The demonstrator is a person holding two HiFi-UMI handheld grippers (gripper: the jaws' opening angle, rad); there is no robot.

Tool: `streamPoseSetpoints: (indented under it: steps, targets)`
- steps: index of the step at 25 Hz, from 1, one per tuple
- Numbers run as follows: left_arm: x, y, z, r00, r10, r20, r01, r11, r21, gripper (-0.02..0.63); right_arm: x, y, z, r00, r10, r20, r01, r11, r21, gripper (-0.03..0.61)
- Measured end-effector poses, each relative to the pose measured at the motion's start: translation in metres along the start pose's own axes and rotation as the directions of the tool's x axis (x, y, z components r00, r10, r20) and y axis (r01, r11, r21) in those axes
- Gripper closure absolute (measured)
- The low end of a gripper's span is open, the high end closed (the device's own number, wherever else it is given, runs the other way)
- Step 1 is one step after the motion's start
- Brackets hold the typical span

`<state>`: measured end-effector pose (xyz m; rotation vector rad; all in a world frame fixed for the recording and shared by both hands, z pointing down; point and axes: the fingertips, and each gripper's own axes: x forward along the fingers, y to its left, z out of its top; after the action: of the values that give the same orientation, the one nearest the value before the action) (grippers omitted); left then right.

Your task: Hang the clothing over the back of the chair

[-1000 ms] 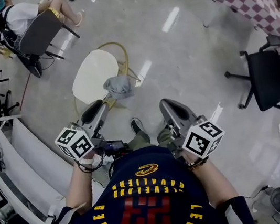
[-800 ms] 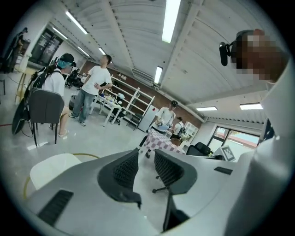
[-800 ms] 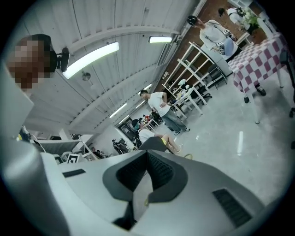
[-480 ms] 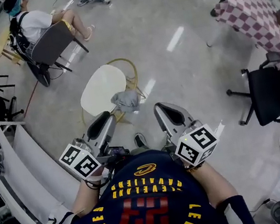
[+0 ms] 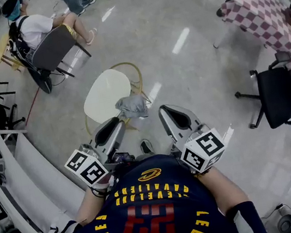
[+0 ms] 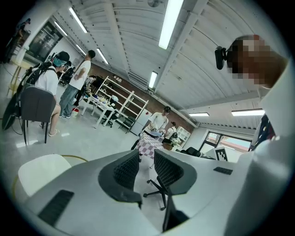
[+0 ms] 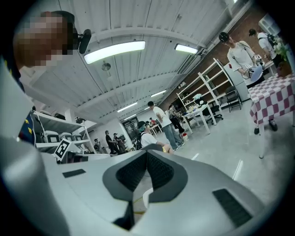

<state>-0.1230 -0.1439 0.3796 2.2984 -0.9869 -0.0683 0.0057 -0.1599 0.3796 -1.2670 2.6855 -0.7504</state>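
The left gripper [image 5: 115, 126], jaws wide but just closing a little, and the right gripper [image 5: 168, 115], jaws together, have risen empty. The clothing [image 5: 131, 105] hangs on the chair [image 5: 104, 95] at twelve o'clock, so the task looks done.

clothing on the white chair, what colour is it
Grey; the crumpled cloth garment shows best in the head view.

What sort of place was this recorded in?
Probably a large open lab or workshop hall rather than a home. Long ceiling strip lights run overhead, white shelving racks line the far wall, and a black office chair stands on the bare polished floor.
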Motion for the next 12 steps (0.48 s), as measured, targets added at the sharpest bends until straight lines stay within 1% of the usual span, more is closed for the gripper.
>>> streamPoseSetpoints:
  steps: [5,12]
  targets:
    - [-0.004,0.0005,-0.0031,1.0,0.0,-0.006,0.0,1.0,-0.023,0.508,-0.0033,0.0031,-0.0051,1.0,-0.004,-0.003,0.004,1.0,-0.007,0.569]
    - [0.0,-0.0012,-0.0068,1.0,-0.003,-0.02,0.003,0.999,-0.032,0.508,-0.0052,0.0008,-0.0057,1.0,-0.012,-0.01,0.012,1.0,-0.008,0.569]
